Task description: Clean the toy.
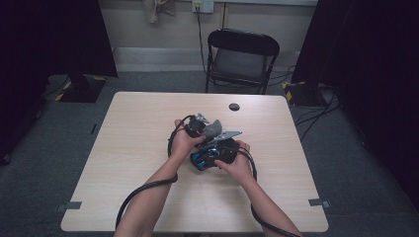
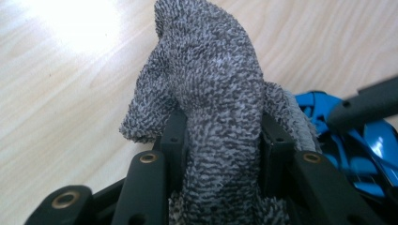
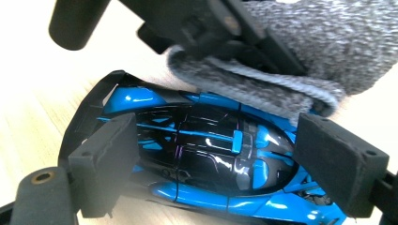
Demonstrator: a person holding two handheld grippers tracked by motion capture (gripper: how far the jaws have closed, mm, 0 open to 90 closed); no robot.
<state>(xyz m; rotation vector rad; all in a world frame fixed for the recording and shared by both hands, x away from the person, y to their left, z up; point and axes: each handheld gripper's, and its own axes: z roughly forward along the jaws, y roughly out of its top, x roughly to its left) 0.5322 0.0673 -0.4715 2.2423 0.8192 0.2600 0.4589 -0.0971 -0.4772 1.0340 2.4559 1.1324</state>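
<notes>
Right gripper view puts the blue and black toy car (image 3: 206,154) across the middle of the frame, long axis running from left to lower right, with the right gripper (image 3: 225,164) clamped on its two ends. At upper right the grey cloth (image 3: 300,61) lies on the car's upper edge, pinched tight in the left gripper (image 2: 220,140). High view has both at table (image 1: 128,148) centre, cloth just above the car, so the left hand is placed to wipe along the body.
</notes>
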